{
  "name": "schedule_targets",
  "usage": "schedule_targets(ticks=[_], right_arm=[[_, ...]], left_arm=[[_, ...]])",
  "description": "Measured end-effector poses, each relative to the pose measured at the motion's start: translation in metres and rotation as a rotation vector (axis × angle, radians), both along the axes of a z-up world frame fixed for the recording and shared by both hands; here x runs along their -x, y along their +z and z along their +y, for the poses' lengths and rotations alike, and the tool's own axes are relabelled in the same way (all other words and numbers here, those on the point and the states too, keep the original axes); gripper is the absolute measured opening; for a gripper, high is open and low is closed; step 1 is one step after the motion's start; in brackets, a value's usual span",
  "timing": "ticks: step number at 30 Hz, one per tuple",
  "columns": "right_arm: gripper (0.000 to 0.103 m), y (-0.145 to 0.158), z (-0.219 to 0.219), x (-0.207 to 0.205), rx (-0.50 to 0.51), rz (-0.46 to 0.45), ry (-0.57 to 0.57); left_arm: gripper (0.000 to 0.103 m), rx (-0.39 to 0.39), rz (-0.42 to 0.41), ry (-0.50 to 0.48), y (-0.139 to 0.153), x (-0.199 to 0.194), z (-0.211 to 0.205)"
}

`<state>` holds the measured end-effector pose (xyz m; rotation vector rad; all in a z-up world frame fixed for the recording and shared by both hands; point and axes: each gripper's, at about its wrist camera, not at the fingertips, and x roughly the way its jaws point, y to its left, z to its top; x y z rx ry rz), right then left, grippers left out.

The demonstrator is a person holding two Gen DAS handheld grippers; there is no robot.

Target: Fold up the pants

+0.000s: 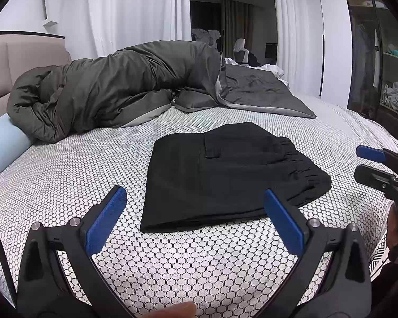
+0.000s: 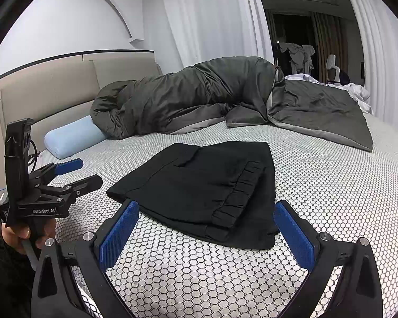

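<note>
The black pants [image 1: 225, 175] lie folded into a flat, roughly square bundle in the middle of the bed, on a sheet [image 1: 92, 159] printed with small white hexagons outlined in dark. The gathered elastic waistband [image 2: 238, 190] sits along the bundle's right side, puckered into ridges, and a flap pocket [image 1: 212, 145] shows on the smooth matte top layer. Both tongs hover near the bundle's front edge without touching it: the left gripper [image 1: 195, 220] is spread wide with nothing between its ribbed blue pads [image 1: 106, 222], and the right gripper [image 2: 205, 234] is likewise agape and empty. Behind the pants, well apart, a rumpled, slightly glossy olive-grey duvet [image 1: 119, 90] is heaped across the bed, partly covering a pale blue bolster pillow [image 2: 71, 137] by the padded beige headboard [image 2: 53, 90]. White curtains [image 1: 135, 13] hang beyond.
</note>
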<state>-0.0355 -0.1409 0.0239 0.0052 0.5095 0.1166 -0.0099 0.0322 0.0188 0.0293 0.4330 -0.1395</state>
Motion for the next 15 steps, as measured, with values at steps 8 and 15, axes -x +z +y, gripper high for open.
schedule_targets(ticks=[8,15], right_arm=[[0.103,-0.0002,-0.0015,-0.0007,0.003,-0.002,0.000],[0.103,-0.0009,-0.0003,-0.0014,0.005,0.000,0.001]], left_arm=[[0.102,0.002,0.001,0.004,-0.0002,-0.0003,0.0024],[0.102,-0.002,0.002,0.001,-0.0006,-0.0006,0.0031]])
